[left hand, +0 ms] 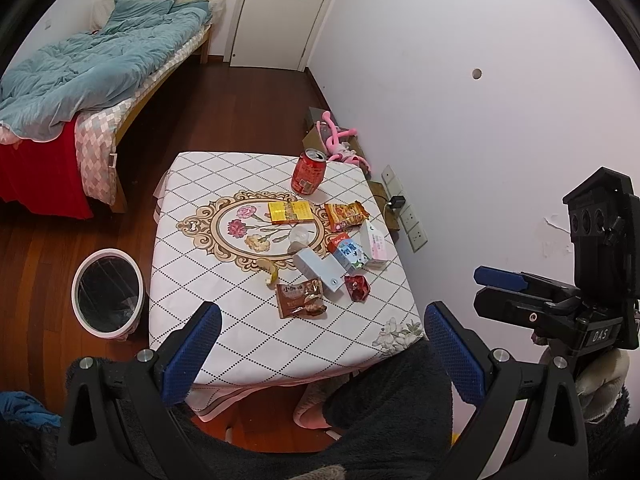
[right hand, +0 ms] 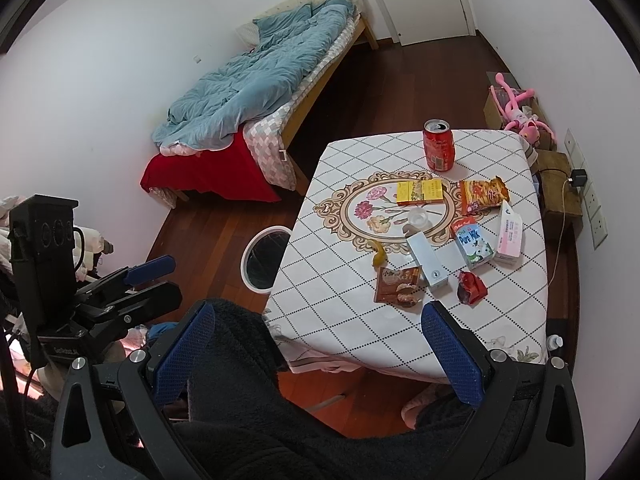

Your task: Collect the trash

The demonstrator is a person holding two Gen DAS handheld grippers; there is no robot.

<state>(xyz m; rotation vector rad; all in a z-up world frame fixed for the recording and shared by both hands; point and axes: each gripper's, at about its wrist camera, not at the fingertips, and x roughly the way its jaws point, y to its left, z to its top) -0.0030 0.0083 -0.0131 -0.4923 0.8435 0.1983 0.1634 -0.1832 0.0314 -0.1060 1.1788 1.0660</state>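
Trash lies on a small table (left hand: 224, 320) with a white diamond-pattern cloth: a red can (left hand: 308, 171) (right hand: 439, 144), a yellow packet (left hand: 289, 212) (right hand: 419, 192), an orange snack bag (left hand: 345, 215) (right hand: 482, 194), a milk carton (left hand: 349, 255) (right hand: 475, 244), a pale blue box (left hand: 318, 270) (right hand: 427, 258), a brown wrapper (left hand: 300, 298) (right hand: 398, 285), a red wrapper (left hand: 357, 287) (right hand: 470, 287) and a banana peel (left hand: 271, 272) (right hand: 379, 255). A white bin (left hand: 107, 293) (right hand: 265, 259) stands on the floor left of the table. My left gripper (left hand: 320, 356) is open and empty above the near edge. My right gripper (right hand: 316, 360) is open and empty.
A bed (left hand: 100, 64) (right hand: 256, 92) with a blue quilt stands at the far left. A pink plush toy (left hand: 340, 140) (right hand: 520, 108) and boxes sit by the right wall, with wall sockets (left hand: 404, 208). A white-and-pink box (left hand: 375, 245) and a clear cup (left hand: 300, 236) are also on the table.
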